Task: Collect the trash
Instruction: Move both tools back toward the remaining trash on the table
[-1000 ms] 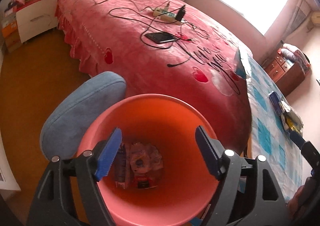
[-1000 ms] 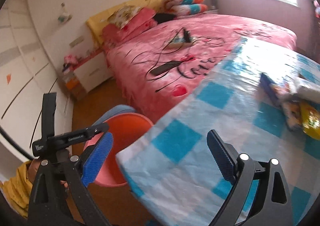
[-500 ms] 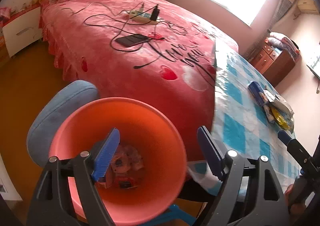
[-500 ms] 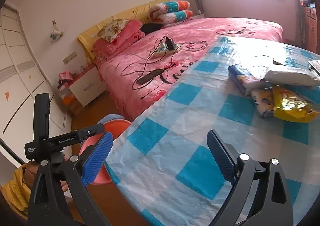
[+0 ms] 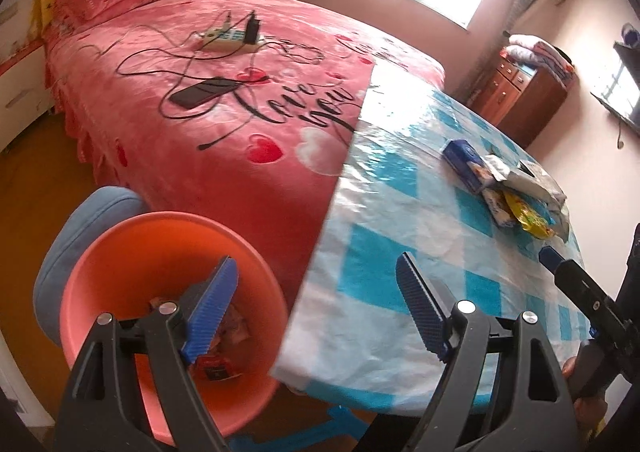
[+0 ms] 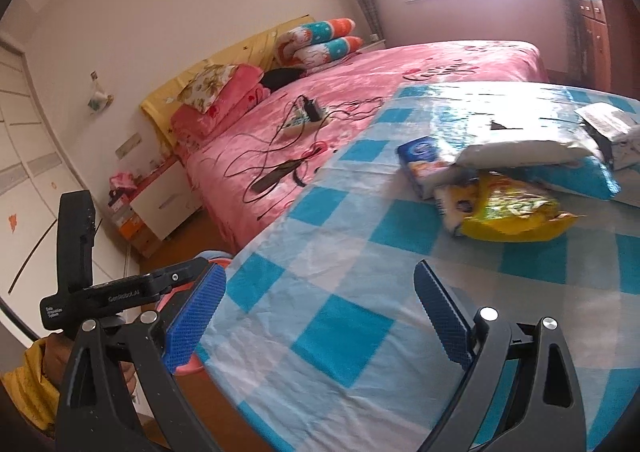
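Observation:
An orange bin (image 5: 120, 252) stands on the floor by the table corner, with several wrappers (image 5: 228, 332) at its bottom. My left gripper (image 5: 320, 308) is open and empty, above the bin's right rim and the table edge. A pile of trash lies on the blue-checked tablecloth (image 6: 340, 332): a yellow snack bag (image 6: 512, 211), a blue packet (image 6: 424, 155) and a white bag (image 6: 520, 149). The pile also shows in the left wrist view (image 5: 516, 191). My right gripper (image 6: 320, 312) is open and empty above the cloth, short of the pile.
A pink bed (image 5: 220, 63) with a phone (image 5: 200, 91), cables and a power strip (image 5: 228, 37) lies beyond the table. A blue cushion (image 5: 76, 228) sits behind the bin. A wooden dresser (image 5: 520, 95) stands far right, a white nightstand (image 6: 164, 199) by the bed.
My left gripper has swung right, away from over the bin toward the table. My right gripper has moved forward over the cloth, so the trash pile is nearer.

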Tool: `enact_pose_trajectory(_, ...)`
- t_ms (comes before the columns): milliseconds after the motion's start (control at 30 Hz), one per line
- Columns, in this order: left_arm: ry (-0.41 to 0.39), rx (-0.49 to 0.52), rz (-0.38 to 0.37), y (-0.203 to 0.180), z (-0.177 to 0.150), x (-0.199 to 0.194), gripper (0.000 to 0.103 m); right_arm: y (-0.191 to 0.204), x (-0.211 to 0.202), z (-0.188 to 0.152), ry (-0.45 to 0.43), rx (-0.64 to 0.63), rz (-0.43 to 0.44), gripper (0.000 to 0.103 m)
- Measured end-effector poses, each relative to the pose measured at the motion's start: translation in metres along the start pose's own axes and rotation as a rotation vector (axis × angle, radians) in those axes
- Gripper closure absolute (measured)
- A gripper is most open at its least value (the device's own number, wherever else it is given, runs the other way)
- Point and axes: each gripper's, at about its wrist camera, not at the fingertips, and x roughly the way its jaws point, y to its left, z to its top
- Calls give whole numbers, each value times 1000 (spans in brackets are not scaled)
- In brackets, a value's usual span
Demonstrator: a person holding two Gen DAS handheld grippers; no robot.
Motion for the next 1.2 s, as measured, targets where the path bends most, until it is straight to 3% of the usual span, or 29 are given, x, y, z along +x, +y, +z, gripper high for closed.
enact_pose_trajectory(633, 37, 108, -61, -87, 2, 17, 21, -74, -53, 1, -103, 107, -102, 9)
enact_pose_trajectory(1200, 99, 223, -229, -197, 3, 43, 21, -179, -110, 3, -230, 381, -182, 9)
